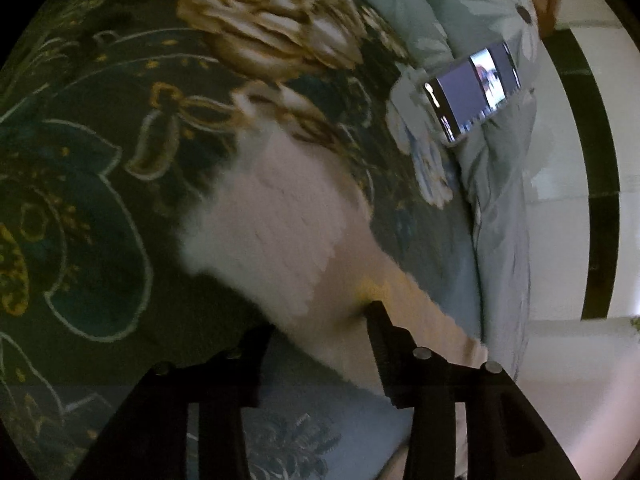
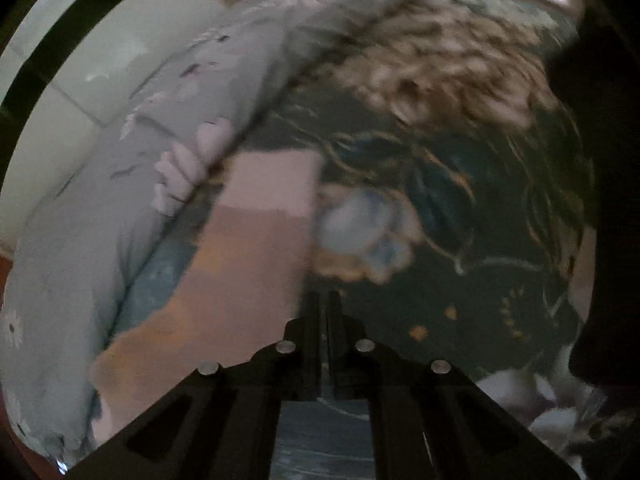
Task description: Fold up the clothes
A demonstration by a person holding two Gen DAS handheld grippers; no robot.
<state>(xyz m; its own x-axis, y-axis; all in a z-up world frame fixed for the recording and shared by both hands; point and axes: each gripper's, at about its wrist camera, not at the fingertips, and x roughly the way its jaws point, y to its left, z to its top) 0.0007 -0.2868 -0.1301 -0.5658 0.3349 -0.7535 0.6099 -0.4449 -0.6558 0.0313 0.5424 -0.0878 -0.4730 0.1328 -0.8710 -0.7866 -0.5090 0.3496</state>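
- Firstly, in the left wrist view, the pale cloth (image 1: 276,216) lies on the dark flowered bedspread (image 1: 100,160); it is whitish pink with a peach part near the tool, and it looks blurred, so its folds cannot be read;
- the left gripper (image 1: 320,320) stands with its jaws apart, and the cloth passes between them; the right finger tip touches the cloth at a yellowish spot, the left finger is dark and its contact cannot be told;
- a phone (image 1: 472,92) with a lit screen rests on the grey-blue flowered pillow (image 1: 496,184) at the bed's right edge; beyond it is a white floor with a dark stripe (image 1: 596,184); the bedspread on the left is free;
- in the right wrist view, the right gripper (image 2: 325,300) has its jaws pressed together with nothing seen between them; the cloth (image 2: 256,232) lies just left of the tips, between the pillow (image 2: 80,216) and the bedspread (image 2: 460,280); a dark shape cuts off the right side; everything is smeared.
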